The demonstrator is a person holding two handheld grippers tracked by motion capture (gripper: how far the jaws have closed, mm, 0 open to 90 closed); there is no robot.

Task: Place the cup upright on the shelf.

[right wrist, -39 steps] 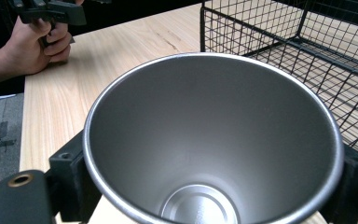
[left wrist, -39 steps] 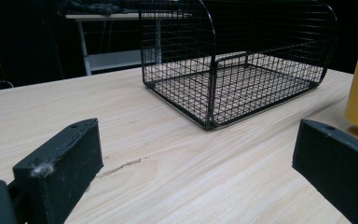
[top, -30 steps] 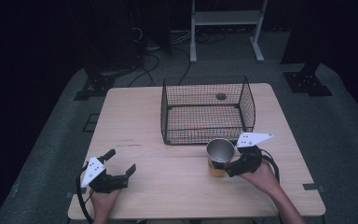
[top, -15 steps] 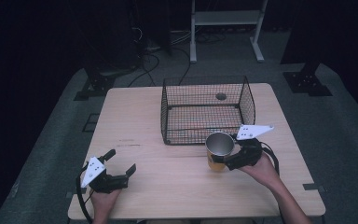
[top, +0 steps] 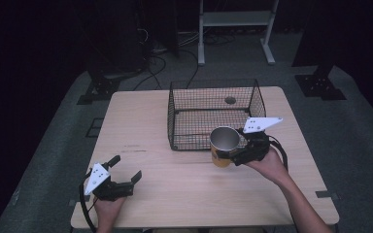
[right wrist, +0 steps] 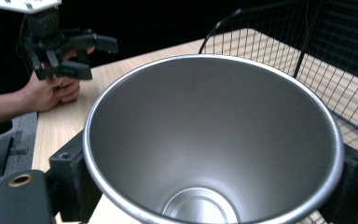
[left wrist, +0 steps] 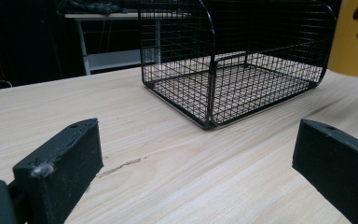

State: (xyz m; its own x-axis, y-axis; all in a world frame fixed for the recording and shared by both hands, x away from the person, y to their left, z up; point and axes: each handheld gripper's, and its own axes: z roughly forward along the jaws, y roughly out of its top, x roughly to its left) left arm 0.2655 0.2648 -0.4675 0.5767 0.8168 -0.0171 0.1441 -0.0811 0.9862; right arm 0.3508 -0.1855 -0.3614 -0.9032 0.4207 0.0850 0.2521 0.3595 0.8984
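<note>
A yellow metal cup [top: 223,146] with a steel inside hangs above the table, just in front of the black wire basket [top: 213,85]. My right gripper [top: 234,154] is shut on the cup, one jaw on each side of it. In the right gripper view the cup's open mouth [right wrist: 214,140] faces the camera, with the basket [right wrist: 335,70] behind it at the right. My left gripper [top: 125,170] stands open near the table's front left edge, resting low, with nothing between its fingers [left wrist: 65,163]. In the left gripper view the basket [left wrist: 233,70] sits ahead and the cup's yellow side [left wrist: 356,37] is at the top right.
The light wooden table [top: 141,131] has a small round hole [top: 230,100] behind the basket. A white shelf frame [top: 235,22] and cables [top: 155,53] stand on the dark floor beyond the table. The left gripper [right wrist: 70,49] and its hand appear far off in the right gripper view.
My right gripper has lifted the cup off the table and carried it a little towards the basket. The left gripper has stayed in place.
</note>
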